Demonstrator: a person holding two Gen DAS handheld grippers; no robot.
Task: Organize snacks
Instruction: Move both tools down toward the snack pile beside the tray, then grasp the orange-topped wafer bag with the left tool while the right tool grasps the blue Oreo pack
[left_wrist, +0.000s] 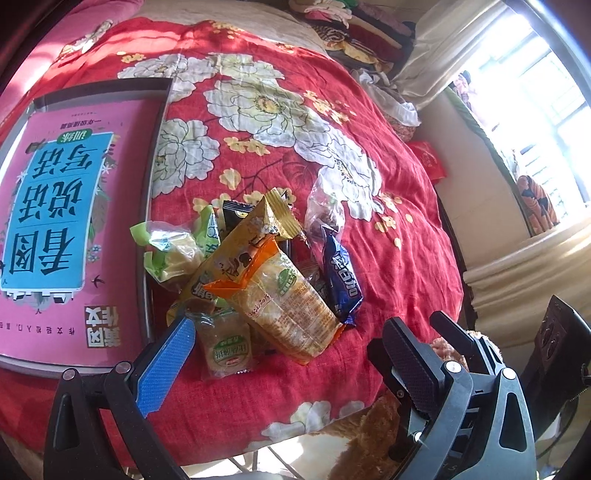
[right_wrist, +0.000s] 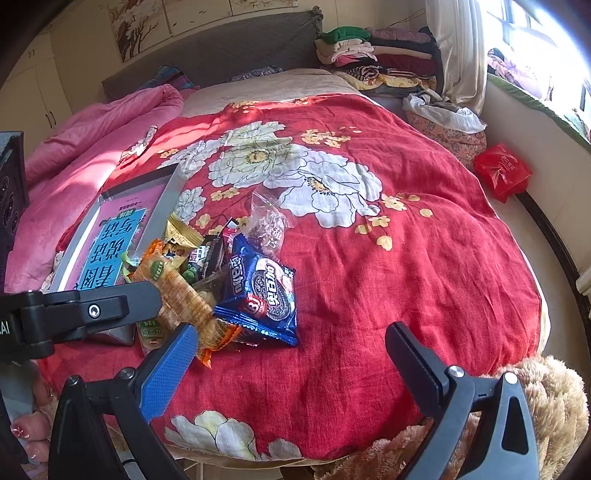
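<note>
A heap of snack packets lies on a red flowered cloth (left_wrist: 388, 258). It holds a long orange cracker packet (left_wrist: 284, 306), a yellow packet (left_wrist: 255, 229), a blue Oreo packet (left_wrist: 341, 280), green-wrapped cakes (left_wrist: 166, 251), a small green-label packet (left_wrist: 225, 347) and a clear bag (left_wrist: 325, 210). A metal tray (left_wrist: 157, 155) with a pink book (left_wrist: 62, 221) in it lies left of the heap. My left gripper (left_wrist: 288, 354) is open and empty just before the heap. My right gripper (right_wrist: 291, 354) is open and empty, near the Oreo packet (right_wrist: 264, 291) and the cracker packet (right_wrist: 184, 295).
The cloth covers a round surface on a bed. A pink quilt (right_wrist: 92, 136) lies at the left. Folded clothes (right_wrist: 369, 55) are stacked at the back. A red bag (right_wrist: 502, 171) lies by the wall at right. A brown plush blanket (right_wrist: 554, 406) hangs at the near edge.
</note>
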